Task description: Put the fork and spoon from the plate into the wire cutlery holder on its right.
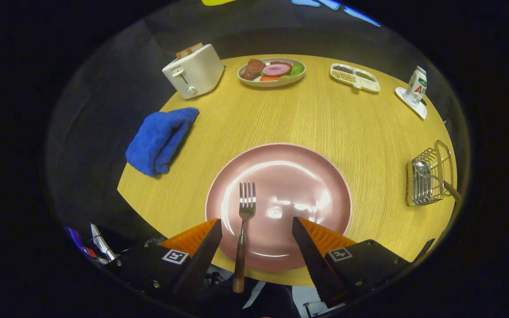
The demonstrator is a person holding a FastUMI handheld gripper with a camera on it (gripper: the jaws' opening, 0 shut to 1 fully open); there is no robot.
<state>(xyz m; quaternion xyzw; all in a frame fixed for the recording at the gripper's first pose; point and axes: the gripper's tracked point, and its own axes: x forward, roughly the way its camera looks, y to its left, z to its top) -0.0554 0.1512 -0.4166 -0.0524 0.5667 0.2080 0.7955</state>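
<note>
Wooden table (307,119) carries a pink plate (320,194); the fork (243,229) lies lengthwise between the gripper's (256,225) spread fingers, nearer the left one. Spoon seemingly already in the wire cutlery holder (429,176).

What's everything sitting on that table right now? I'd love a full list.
Table: one, yellowish wood, round.
Plate: one, pink, just ahead of the claw.
Fork: one, silver with brown handle, on the plate, between the fingers.
Wire holder: one, silver, right of the plate; a spoon-like piece seems to lie in it.
Cloth: one, blue, left of the plate.
Toaster: one, white, far left, bread in it.
Food plate: one, white, far side.
Divided tray: one, white, right of the food plate.
Carton: one, white, on a coaster, far right.
Claw: one, open, fingers either side of the fork.
</note>
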